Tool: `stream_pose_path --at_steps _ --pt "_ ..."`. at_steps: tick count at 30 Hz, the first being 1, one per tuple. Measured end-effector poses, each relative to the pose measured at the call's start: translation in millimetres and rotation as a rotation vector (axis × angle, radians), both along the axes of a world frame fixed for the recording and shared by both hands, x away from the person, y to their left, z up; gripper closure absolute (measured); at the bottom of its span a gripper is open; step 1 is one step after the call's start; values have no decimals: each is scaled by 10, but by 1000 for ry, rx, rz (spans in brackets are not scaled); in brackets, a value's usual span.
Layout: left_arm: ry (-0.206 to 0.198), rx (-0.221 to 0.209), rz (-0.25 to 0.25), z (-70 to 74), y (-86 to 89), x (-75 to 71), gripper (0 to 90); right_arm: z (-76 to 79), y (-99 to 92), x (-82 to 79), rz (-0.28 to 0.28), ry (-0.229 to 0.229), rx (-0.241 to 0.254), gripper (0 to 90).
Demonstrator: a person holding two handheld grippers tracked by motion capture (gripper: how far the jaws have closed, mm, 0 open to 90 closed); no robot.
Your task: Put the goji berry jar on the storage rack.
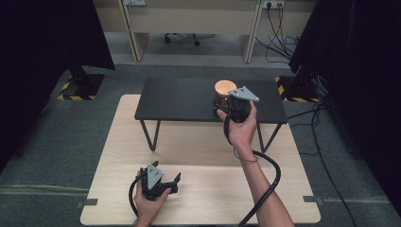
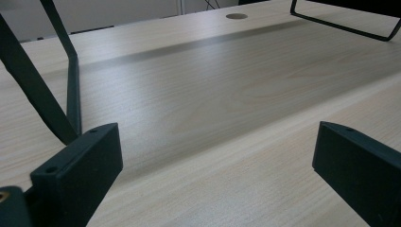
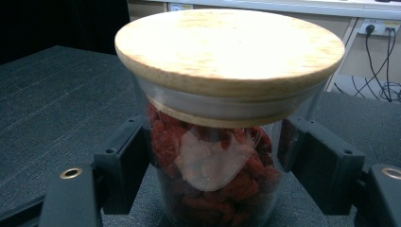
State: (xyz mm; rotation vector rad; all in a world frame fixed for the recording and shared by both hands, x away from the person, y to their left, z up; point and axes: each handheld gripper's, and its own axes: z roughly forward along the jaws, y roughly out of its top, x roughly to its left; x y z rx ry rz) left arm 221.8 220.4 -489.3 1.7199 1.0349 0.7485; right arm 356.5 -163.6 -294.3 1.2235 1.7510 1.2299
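black shelf [image 1: 184, 99], jar [image 3: 222, 142] btwn right gripper [image 3: 215, 161] jaws, clamped, left gripper [image 2: 215, 161] jaws wide, empty

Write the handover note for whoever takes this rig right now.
Right tool: jaws astride the glass jar of red dried fruit, close on both sides below the wooden lid; firm contact not certain.
Left tool: open, holding nothing, low over the light wooden table.
Jar stands upright on the black raised shelf, lid on.
Done: right tool is at the jar.
Left: confirm the grip, then likely lift the jar.
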Motion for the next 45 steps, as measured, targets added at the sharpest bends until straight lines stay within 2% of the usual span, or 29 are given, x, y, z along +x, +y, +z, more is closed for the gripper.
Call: stream_pose_path --at_steps 12,14,16,20,24,29,32,35,39,41,45 --pt "0 -1 0 -1 1 0 17 -38 -48 11 17 -12 9 244" --pt "1 -2 1 0 1 0 17 -42 -78 17 29 -8 22 159" --pt "0 -2 1 -1 1 0 17 -52 -52 -6 19 -22 9 91" --pt "1 -2 2 0 1 0 17 -31 -74 -14 40 -21 17 35" --pt "0 -2 2 0 2 0 17 3 -86 -46 57 -16 19 22" --pt "-1 -2 2 -3 1 -1 17 -3 -142 -118 58 -18 46 14" --pt "0 -3 3 -2 2 -2 17 -22 -176 -180 62 -18 38 13" --pt "0 -2 3 -1 1 -1 17 -52 -241 -242 67 -20 53 20" --pt "-1 -1 2 -2 0 -2 17 -87 -294 -309 73 -34 45 23" --pt "0 0 2 -1 -2 -2 17 -98 -337 -330 76 -35 63 22" --pt "0 1 2 0 -2 -2 18 -101 -377 -402 95 -50 51 14"
